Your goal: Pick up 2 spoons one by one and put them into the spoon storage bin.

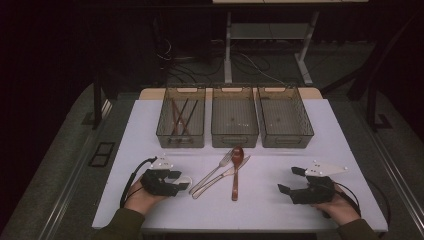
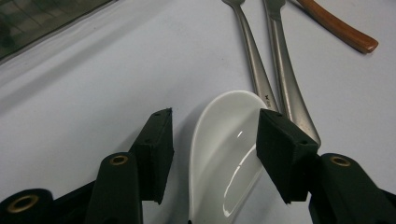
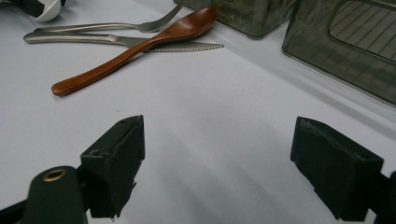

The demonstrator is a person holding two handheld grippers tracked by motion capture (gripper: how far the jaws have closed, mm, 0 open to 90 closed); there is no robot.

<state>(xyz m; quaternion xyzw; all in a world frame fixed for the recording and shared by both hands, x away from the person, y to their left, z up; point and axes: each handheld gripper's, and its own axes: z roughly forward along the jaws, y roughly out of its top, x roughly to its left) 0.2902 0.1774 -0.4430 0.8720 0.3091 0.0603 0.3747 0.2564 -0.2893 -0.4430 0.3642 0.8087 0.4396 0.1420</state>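
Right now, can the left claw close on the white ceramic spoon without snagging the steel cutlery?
Probably yes. The left claw is open astride the white ceramic spoon, with nothing between them. The steel fork handle lies just past one jaw, so it might get nudged.

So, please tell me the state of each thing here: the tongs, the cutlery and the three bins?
Left tongs: open, jaws either side of the white spoon, not closed.
Right tongs: open, holding nothing.
Wooden spoon: lying across the knife.
Fork: flat on table.
Left bin: holds chopsticks.
Middle bin: empty.
Right bin: empty.
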